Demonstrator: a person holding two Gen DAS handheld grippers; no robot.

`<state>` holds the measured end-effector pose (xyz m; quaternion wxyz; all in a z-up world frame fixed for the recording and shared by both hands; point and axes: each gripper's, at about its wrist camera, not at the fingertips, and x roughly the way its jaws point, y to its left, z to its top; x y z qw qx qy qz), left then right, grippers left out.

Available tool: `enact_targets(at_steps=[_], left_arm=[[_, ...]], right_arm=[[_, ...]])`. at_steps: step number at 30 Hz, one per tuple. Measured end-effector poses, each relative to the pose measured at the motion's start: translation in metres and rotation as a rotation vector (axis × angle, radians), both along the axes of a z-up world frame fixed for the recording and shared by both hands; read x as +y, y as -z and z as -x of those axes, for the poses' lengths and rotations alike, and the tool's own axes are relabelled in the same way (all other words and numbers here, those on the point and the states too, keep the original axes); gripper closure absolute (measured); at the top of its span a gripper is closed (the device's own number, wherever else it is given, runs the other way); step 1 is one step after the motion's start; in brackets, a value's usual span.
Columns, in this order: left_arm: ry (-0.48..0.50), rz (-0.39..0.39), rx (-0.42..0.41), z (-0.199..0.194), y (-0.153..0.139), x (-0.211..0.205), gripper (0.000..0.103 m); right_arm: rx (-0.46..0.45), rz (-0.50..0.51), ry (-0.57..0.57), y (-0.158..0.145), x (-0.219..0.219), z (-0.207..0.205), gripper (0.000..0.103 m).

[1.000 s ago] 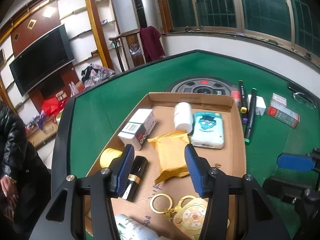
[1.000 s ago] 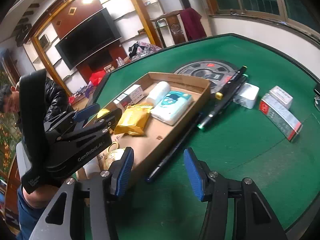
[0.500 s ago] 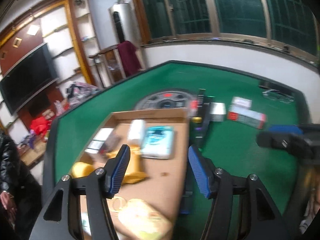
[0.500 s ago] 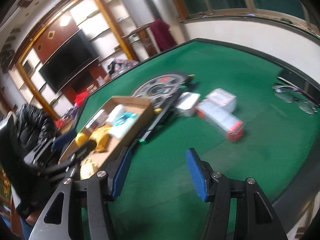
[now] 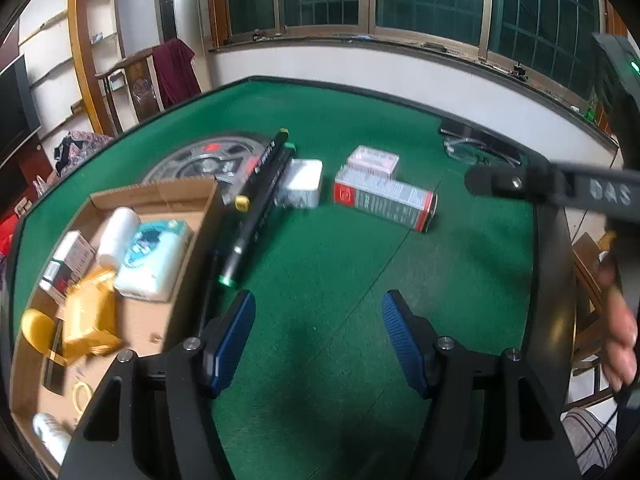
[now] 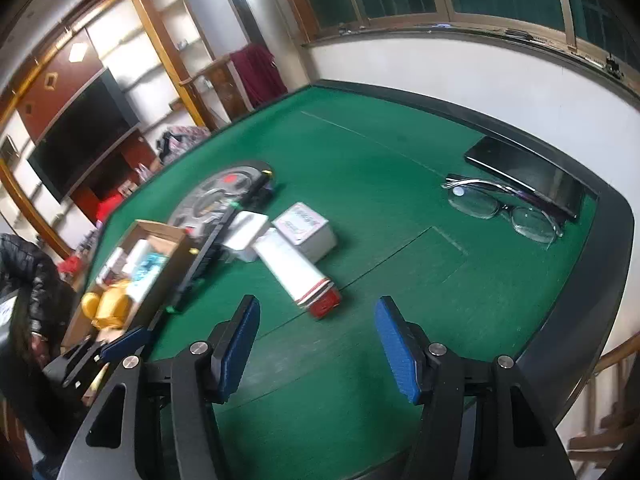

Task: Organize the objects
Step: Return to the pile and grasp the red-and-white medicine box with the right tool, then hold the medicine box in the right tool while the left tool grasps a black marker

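- Left gripper (image 5: 316,338) hanging over bare green felt (image 5: 340,264), jaws apart with nothing between them, having just been opening wider.
- Right gripper (image 6: 316,342) doing the same, jaws apart, empty, just been opening too.
- Long red-ended box (image 6: 298,274) lying just ahead of the right jaws; small white box (image 6: 305,230) touching its far side, white block (image 6: 246,236) beside that.
- Markers (image 5: 256,208) lying against the cardboard tray (image 5: 154,194), which is already holding several items.
- Risk: both grippers are aiming toward the same loose cluster, so they could be colliding or knocking the long box into the markers.
- Risk: frames are blurring, so a grab now may be landing off-centre.
- Only the right view is showing glasses (image 6: 504,208) and a dark tablet (image 6: 528,176) clearly at the far edge; only the left view is showing the tray contents plainly.
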<state>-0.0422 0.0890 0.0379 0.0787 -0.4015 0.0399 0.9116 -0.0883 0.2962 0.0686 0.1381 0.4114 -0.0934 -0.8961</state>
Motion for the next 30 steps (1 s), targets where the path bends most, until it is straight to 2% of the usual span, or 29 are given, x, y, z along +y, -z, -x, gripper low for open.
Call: enact_targets(at_steps=[4, 7, 9, 11, 12, 14, 16, 19, 25, 30], left_arm=[[0.017, 0.026, 0.015, -0.004, 0.004, 0.001, 0.038], [0.024, 0.023, 0.016, -0.006, 0.004, 0.001, 0.038], [0.033, 0.032, 0.009, -0.007, 0.007, 0.002, 0.038], [0.031, 0.039, 0.009, -0.008, 0.008, 0.002, 0.038], [0.030, 0.034, 0.006, -0.008, 0.008, 0.002, 0.038], [0.032, 0.028, 0.002, -0.008, 0.007, 0.001, 0.038], [0.031, 0.034, 0.008, -0.009, 0.007, 0.002, 0.038], [0.030, 0.034, 0.008, -0.009, 0.007, 0.001, 0.038], [0.029, 0.042, 0.004, -0.007, 0.008, 0.002, 0.038], [0.026, 0.028, -0.011, 0.002, 0.006, 0.008, 0.037]], right_arm=[[-0.014, -0.063, -0.011, 0.008, -0.007, 0.026, 0.038], [-0.057, -0.096, -0.111, 0.019, -0.027, 0.042, 0.038], [-0.027, -0.151, -0.122, 0.024, -0.038, 0.047, 0.038], [-0.062, -0.170, -0.185, 0.033, -0.052, 0.056, 0.038], [-0.074, -0.180, -0.202, 0.037, -0.058, 0.060, 0.041], [-0.079, -0.222, -0.195, 0.045, -0.066, 0.064, 0.053], [-0.061, -0.261, -0.184, 0.046, -0.072, 0.061, 0.073], [-0.080, -0.219, -0.186, 0.045, -0.071, 0.049, 0.074], [-0.002, -0.071, -0.179, 0.027, -0.047, -0.002, 0.074], [0.169, -0.141, 0.025, 0.014, -0.010, -0.020, 0.074]])
